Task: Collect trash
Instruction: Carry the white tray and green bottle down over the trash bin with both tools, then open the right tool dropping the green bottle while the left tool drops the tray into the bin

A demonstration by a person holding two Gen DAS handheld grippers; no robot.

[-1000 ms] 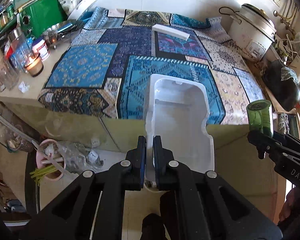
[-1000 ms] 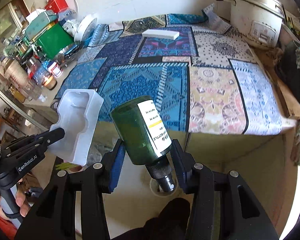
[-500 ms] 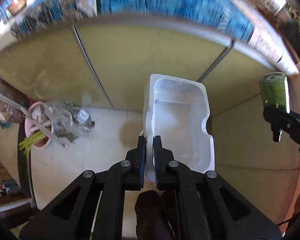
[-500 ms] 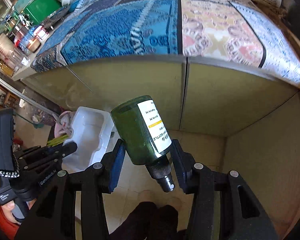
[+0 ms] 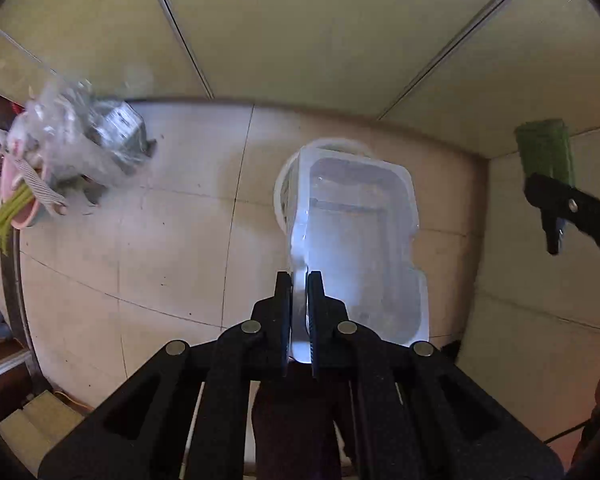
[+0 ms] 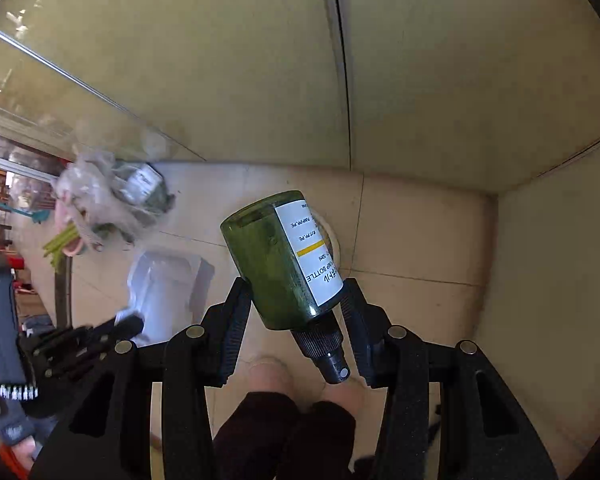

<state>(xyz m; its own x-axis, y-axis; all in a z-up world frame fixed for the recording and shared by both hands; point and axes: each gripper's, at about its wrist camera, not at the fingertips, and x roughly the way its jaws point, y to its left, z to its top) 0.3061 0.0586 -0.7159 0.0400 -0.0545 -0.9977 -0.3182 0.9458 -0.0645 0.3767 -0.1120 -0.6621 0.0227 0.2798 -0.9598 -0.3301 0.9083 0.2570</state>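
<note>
Clear plastic tray (image 5: 364, 240), green pump bottle (image 6: 280, 264)

Both claws have dropped from tabletop level to near the tiled floor (image 5: 172, 248), cabinet doors (image 6: 220, 60) filling the view

both hand-held grippers point downward, left (image 5: 299, 280) clamped, right (image 6: 296, 292) gripping.

Floor (image 5: 172, 264): pale beige tiles w/ thin dark grout lines. Cabinet front (image 6: 228, 60): olive-yellow panels rising behind the floor, split by dark vertical seams; a side panel meets it at the right corner. Left of cabinet: crumpled clear plastic bag (image 5: 80, 144) on the tiles, beside a pink bowl (image 5: 18, 212) w/ green stalks. Light: bright, even.
</note>
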